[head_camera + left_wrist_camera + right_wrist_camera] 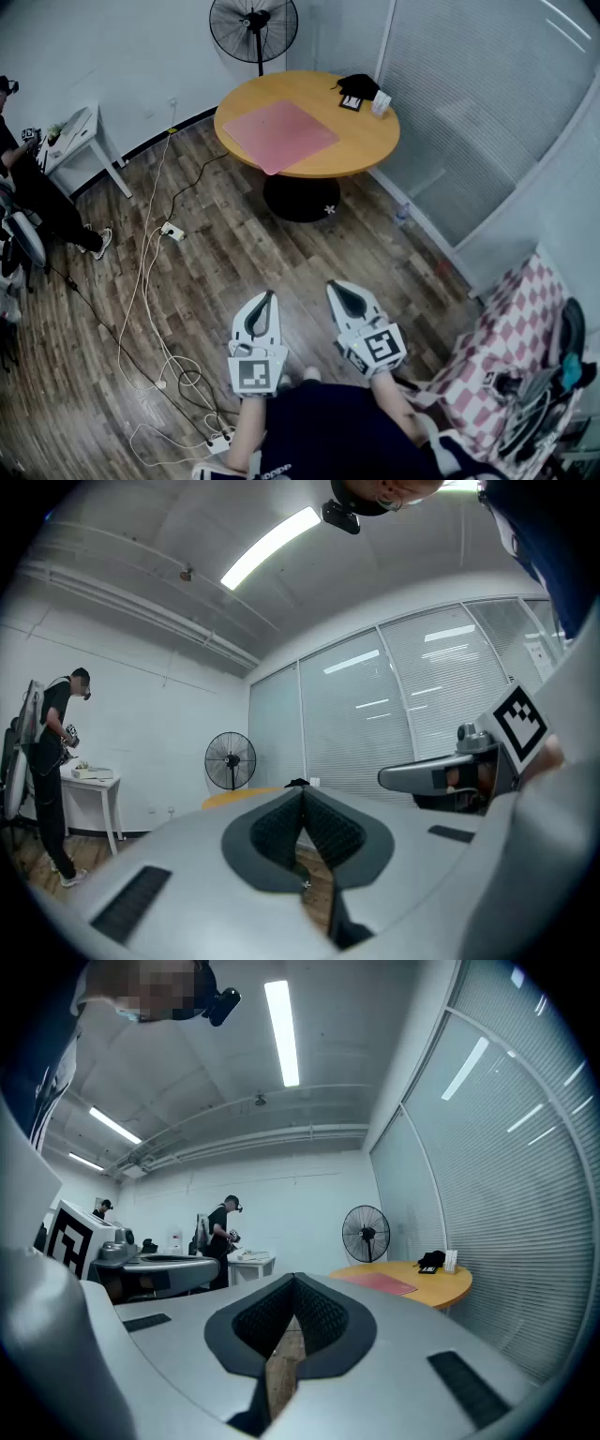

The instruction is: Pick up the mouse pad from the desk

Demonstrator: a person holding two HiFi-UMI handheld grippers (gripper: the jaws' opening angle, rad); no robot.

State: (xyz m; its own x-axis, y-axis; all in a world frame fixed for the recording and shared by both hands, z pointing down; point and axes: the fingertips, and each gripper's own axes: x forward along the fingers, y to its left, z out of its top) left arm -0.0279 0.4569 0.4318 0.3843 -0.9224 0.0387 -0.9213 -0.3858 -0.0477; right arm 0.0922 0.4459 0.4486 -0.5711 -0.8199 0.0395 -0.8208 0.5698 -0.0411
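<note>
The mouse pad [280, 134] is a thin, flat pink rectangle lying askew on the round wooden counter [370, 141]. It is well apart from both grippers, and one corner reaches the near rim. It looks light and floppy, likely to sag when lifted and to lie tight against the wood, so that rim corner seems the place to pinch it. The left gripper [270, 298] and right gripper [336, 289] are held level over the floor, jaws together, holding nothing.
</note>
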